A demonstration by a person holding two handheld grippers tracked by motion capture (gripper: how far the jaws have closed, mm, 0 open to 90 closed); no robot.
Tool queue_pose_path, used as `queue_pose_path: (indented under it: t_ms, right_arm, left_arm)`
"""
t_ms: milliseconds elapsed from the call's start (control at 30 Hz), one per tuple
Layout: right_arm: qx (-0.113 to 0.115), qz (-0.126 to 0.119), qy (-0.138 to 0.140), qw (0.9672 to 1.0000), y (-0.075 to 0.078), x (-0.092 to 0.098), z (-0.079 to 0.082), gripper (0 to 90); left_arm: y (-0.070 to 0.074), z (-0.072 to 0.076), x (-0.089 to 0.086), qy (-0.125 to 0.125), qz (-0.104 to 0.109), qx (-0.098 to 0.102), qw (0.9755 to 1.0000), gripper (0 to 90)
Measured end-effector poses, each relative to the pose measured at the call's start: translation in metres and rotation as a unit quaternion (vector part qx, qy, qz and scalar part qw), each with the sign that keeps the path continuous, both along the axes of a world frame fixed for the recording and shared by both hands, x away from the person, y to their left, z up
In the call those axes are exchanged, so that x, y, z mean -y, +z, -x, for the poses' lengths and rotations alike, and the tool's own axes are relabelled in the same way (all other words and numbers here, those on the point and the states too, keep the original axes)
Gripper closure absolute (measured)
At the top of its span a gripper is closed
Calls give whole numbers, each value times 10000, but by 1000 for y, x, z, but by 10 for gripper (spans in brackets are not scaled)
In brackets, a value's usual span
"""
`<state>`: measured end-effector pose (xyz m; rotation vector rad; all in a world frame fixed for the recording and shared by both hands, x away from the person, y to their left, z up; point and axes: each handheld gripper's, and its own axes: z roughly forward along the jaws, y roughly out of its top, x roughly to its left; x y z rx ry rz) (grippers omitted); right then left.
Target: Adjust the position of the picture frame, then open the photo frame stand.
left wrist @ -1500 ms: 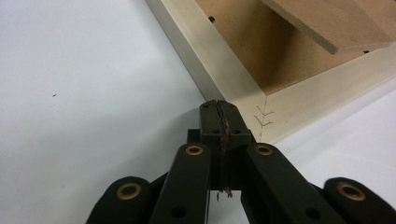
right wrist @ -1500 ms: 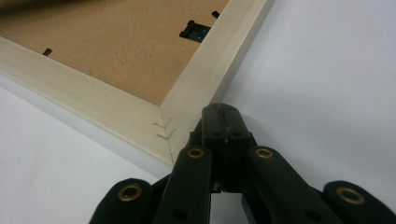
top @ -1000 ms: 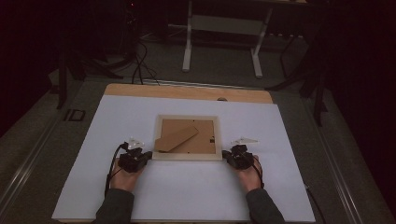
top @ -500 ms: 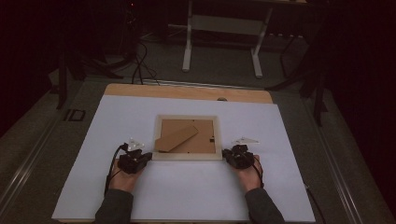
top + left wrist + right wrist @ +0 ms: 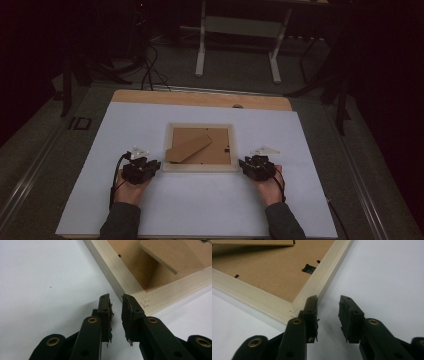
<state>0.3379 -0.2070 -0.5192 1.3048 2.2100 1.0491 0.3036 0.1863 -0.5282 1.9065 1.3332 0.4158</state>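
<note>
The picture frame lies face-down on the bench between our hand-held grippers, left and right each at a near corner, jaws just opening on nothing, equally near.

High view dim; close views bright, sharp.

Left claw jaws just parting, narrow gap, right claw jaws wider
</note>
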Motion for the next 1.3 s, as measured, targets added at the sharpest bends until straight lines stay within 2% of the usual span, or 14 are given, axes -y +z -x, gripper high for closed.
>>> queue_pose_path:
  t_ms: [267, 567, 667, 733, 800, 1000, 1200, 1300]
  right_arm:
    - [83, -1, 73, 9999, 6, -2, 2, 632]
    - [2, -67, 96, 9999, 6, 1, 1, 593]
    - [-31, -142, 158, 9998, 7, 0, 2, 583]
    - [-26, -146, 212, 9997, 8, -2, 3, 579]
    - [-18, -138, 230, 9996, 8, -3, 3, 576]
    - [-11, -229, 245, 9994, 10, -1, 4, 573]
    - [-23, -273, 255, 9993, 12, 0, 4, 567]
    - [-29, -292, 284, 9992, 12, -1, 4, 563]
  left_arm:
    - [7, 1, -6, 153, 190, 83, 9997, 722]
    - [17, 2, -13, 114, 309, 269, 9991, 658]
    - [22, 2, -17, 124, 416, 337, 9985, 635]
    - [25, 3, -19, 128, 578, 351, 9976, 606]
    - [26, 4, -19, 117, 591, 370, 9975, 583]
    - [36, 0, -18, -145, 675, 449, 9966, 521]
    - [43, -5, -16, -372, 734, 467, 9955, 507]
    - [50, -11, -12, -614, 792, 461, 9939, 516]
